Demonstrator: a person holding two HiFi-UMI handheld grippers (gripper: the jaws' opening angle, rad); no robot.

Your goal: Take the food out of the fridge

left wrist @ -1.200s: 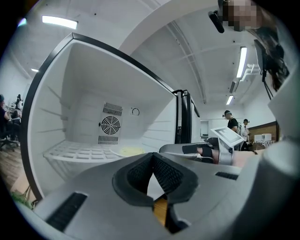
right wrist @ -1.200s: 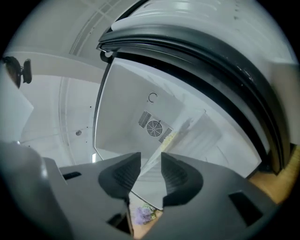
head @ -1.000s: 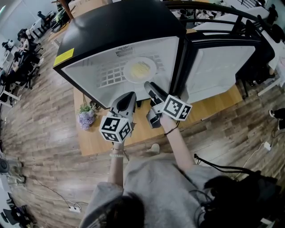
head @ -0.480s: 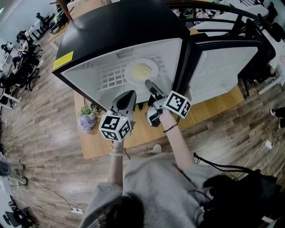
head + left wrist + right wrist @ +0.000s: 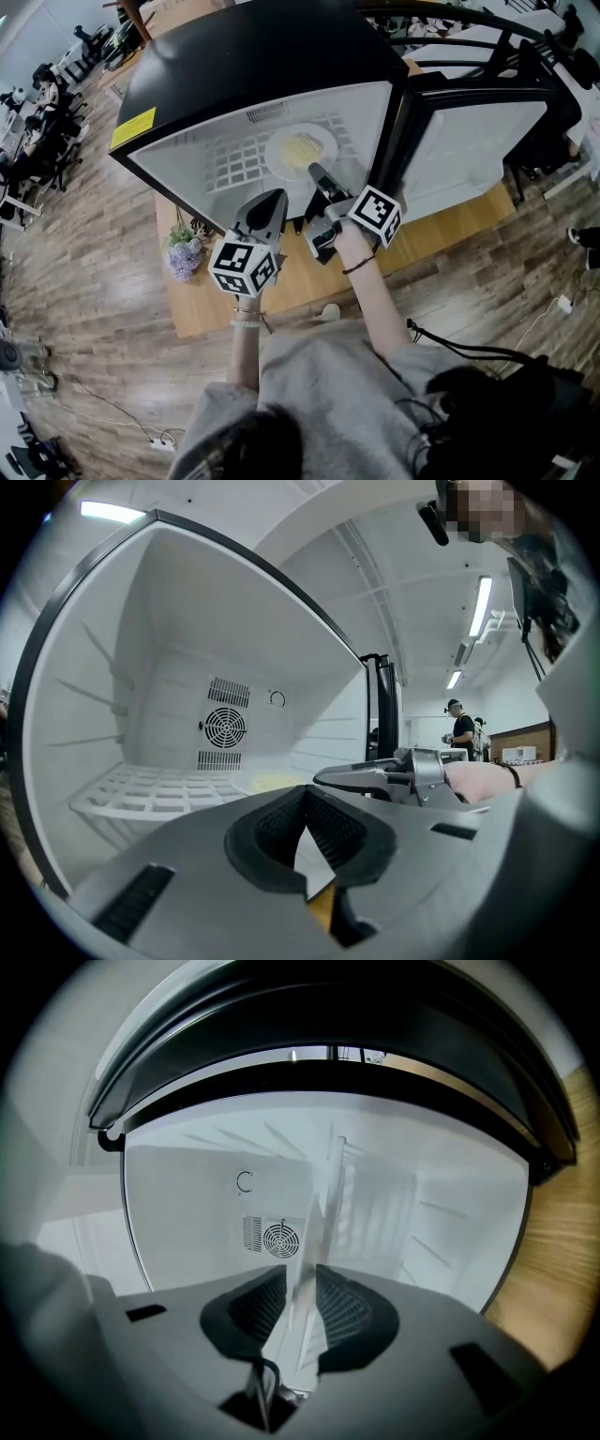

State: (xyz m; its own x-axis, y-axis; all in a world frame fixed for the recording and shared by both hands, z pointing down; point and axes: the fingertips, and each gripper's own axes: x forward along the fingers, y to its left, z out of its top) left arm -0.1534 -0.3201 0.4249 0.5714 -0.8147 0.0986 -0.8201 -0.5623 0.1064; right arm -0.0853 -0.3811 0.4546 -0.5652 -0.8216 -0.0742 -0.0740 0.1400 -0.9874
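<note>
A white plate with pale yellow food lies on the wire shelf inside the open black fridge. My right gripper reaches in at the plate's near rim, rolled on its side. In the right gripper view the plate shows edge-on between the jaws of the right gripper; the jaws are closing and both pads touch the rim. My left gripper hovers just outside the fridge opening, to the left of the plate. Its tips meet with nothing between them. The right gripper also shows in the left gripper view.
The fridge door stands open at the right. A vent fan sits in the fridge's back wall. The fridge stands on a wooden table with a pot of purple flowers. People sit at desks far left.
My right gripper has pushed forward to the plate's rim and rolled onto its side, its jaws narrowing round the rim. The left gripper has stayed put.
</note>
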